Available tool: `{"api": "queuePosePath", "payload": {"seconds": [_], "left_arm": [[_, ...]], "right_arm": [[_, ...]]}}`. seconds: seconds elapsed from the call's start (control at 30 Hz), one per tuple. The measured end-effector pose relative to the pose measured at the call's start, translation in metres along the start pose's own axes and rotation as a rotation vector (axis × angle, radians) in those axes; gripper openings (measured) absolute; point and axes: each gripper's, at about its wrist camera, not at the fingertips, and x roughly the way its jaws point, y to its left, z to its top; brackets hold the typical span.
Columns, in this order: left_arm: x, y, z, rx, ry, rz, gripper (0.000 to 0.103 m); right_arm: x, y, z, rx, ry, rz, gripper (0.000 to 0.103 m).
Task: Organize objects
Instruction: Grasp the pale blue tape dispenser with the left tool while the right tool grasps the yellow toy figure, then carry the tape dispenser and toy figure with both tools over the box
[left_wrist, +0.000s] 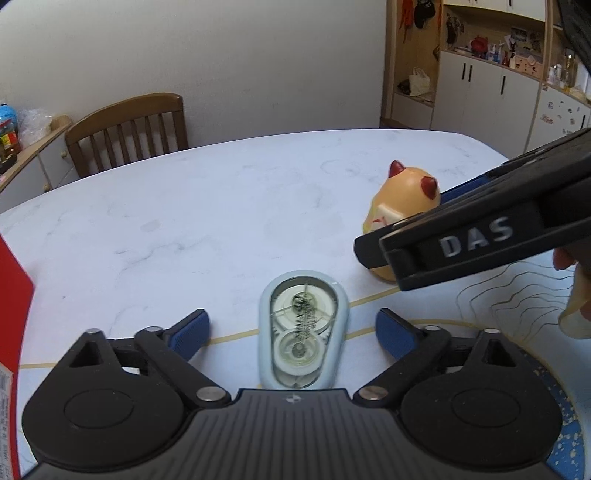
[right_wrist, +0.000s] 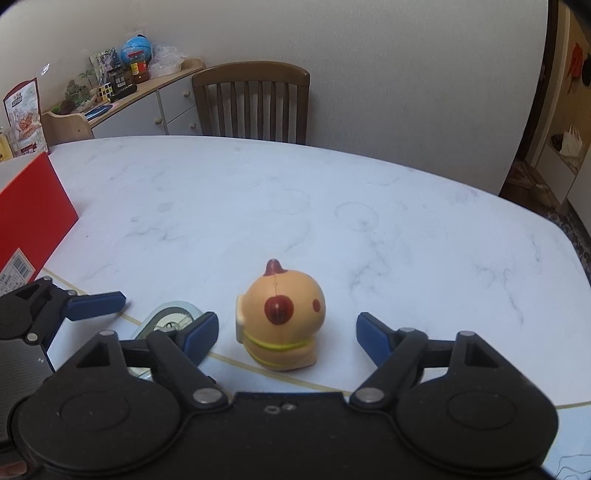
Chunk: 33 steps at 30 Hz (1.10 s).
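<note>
A pale blue correction-tape dispenser (left_wrist: 303, 332) lies flat on the white marble table (left_wrist: 221, 206), between the open fingers of my left gripper (left_wrist: 291, 330); neither pad touches it. It shows partly in the right wrist view (right_wrist: 170, 317), behind my right gripper's left finger. An orange toy figure with dark red spots (right_wrist: 282, 317) stands upright between the open fingers of my right gripper (right_wrist: 288, 332), with gaps on both sides. In the left wrist view the toy (left_wrist: 402, 206) is half hidden by the right gripper (left_wrist: 373, 249). The left gripper's finger shows at the left of the right wrist view (right_wrist: 96, 304).
A red box (right_wrist: 33, 214) stands on the table's left side, also at the left edge of the left wrist view (left_wrist: 14, 332). A wooden chair (right_wrist: 255, 103) sits behind the table. A patterned mat (left_wrist: 535, 295) lies at the near right. A cluttered sideboard (right_wrist: 122, 96) stands back left.
</note>
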Motion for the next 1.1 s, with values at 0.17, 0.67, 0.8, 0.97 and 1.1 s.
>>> {"api": "queuePosePath", "payload": {"seconds": [0.17, 0.67, 0.8, 0.97, 1.1], "left_arm": [[-0.002, -0.006, 0.006, 0.005, 0.003, -0.021, 0.067], [-0.017, -0.001, 0.017, -0.01, 0.026, -0.026, 0.051], [-0.035, 0.001, 0.018, -0.02, 0.015, -0.042, 0.051], [-0.06, 0.011, 0.019, -0.049, -0.004, -0.06, 0.051], [-0.078, 0.019, 0.02, -0.063, -0.006, -0.072, 0.051]], "right_arm": [[0.003, -0.001, 0.002, 0.009, 0.007, 0.0, 0.055], [-0.024, 0.008, 0.005, 0.005, -0.004, -0.015, 0.044], [-0.04, 0.014, 0.004, -0.008, -0.004, -0.012, 0.044], [-0.062, 0.023, 0.0, -0.01, -0.005, 0.003, 0.044], [-0.08, 0.033, -0.003, -0.026, -0.008, 0.003, 0.044]]}}
